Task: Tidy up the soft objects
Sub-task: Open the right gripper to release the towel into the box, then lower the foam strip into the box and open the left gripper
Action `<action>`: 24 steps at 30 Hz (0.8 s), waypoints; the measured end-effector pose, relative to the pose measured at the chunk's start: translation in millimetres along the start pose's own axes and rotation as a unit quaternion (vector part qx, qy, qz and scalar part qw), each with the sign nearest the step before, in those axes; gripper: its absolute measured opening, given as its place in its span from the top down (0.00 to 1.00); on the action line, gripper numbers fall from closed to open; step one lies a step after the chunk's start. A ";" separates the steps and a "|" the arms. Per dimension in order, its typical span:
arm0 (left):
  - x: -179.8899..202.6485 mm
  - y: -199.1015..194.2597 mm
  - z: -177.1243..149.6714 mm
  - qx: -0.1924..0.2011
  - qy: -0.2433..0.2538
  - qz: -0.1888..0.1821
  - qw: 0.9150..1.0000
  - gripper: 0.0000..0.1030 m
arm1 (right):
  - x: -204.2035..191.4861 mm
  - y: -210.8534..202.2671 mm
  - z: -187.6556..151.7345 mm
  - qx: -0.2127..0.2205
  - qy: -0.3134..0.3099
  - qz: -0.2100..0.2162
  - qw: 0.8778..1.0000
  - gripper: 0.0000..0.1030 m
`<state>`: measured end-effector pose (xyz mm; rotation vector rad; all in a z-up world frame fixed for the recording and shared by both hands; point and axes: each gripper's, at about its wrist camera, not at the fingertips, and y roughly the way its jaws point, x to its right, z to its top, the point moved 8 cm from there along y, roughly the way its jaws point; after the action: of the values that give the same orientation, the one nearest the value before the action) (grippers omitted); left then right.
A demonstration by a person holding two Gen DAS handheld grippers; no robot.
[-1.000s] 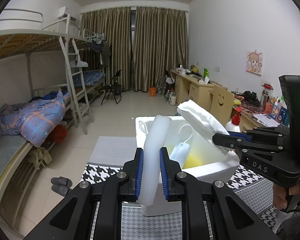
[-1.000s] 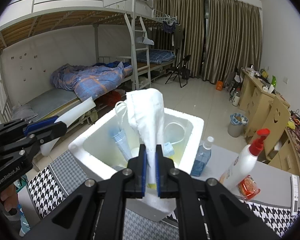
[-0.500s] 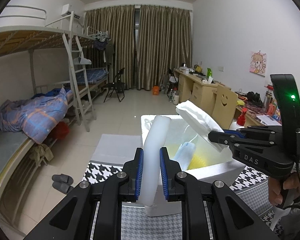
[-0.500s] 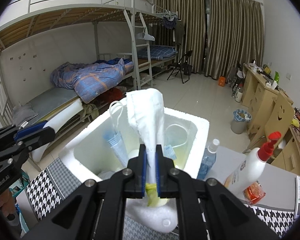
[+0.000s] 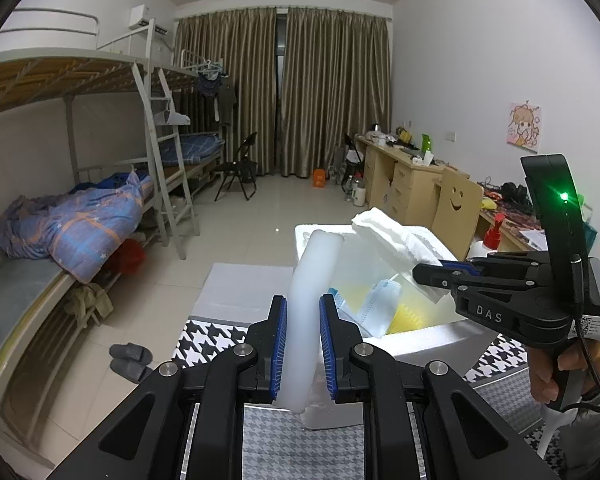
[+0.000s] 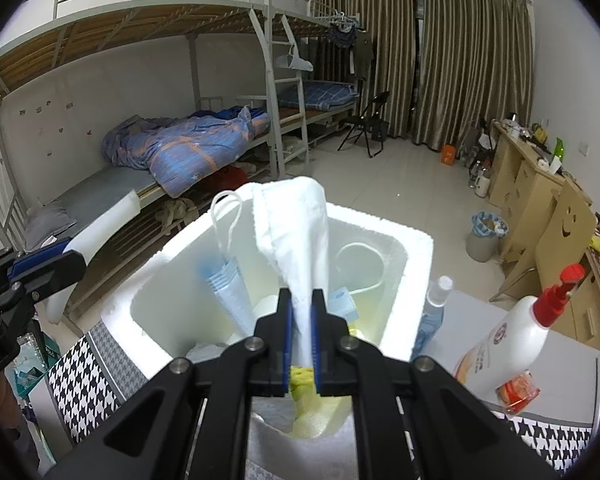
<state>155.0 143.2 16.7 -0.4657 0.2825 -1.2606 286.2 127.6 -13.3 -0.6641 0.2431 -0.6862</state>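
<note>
My left gripper (image 5: 303,344) is shut on a white foam tube (image 5: 314,292) that stands up between its blue pads, just left of the white foam box (image 5: 416,338). My right gripper (image 6: 301,342) is shut on a white folded cloth (image 6: 296,232) and holds it over the open foam box (image 6: 414,280). It also shows in the left wrist view (image 5: 424,270) with the cloth (image 5: 392,236). Inside the box lie blue face masks (image 6: 228,288), a white loop and something yellow (image 5: 408,314). The left gripper with the tube shows at the left of the right wrist view (image 6: 72,264).
The box stands on a table with a houndstooth cloth (image 6: 80,384). Right of the box are a small clear bottle (image 6: 430,320), a white spray bottle with a red top (image 6: 512,340) and a red packet (image 6: 518,390). Bunk beds (image 5: 60,232) lie left, desks (image 5: 404,176) right.
Both grippers have moved forward and down toward the box, which now looks larger and closer. The cloth sits lower over the box opening. Both grips are unchanged.
</note>
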 end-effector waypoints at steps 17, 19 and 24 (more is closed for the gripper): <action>6.7 1.5 6.4 0.001 0.005 -0.005 1.000 0.83 | 2.8 -22.2 -1.3 0.029 -0.007 -0.010 0.999 0.36; 10.2 1.4 7.5 0.003 0.009 -0.007 1.000 0.83 | 5.7 -27.3 -2.3 0.033 -0.005 -0.012 0.999 0.36; 15.3 1.8 8.6 0.001 0.015 -0.012 1.000 0.83 | 10.3 -34.5 -5.0 0.036 -0.004 -0.018 0.999 0.36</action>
<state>164.8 130.6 24.1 -0.4497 0.3015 -1.2930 274.5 98.5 4.9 -0.6032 0.1970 -0.7241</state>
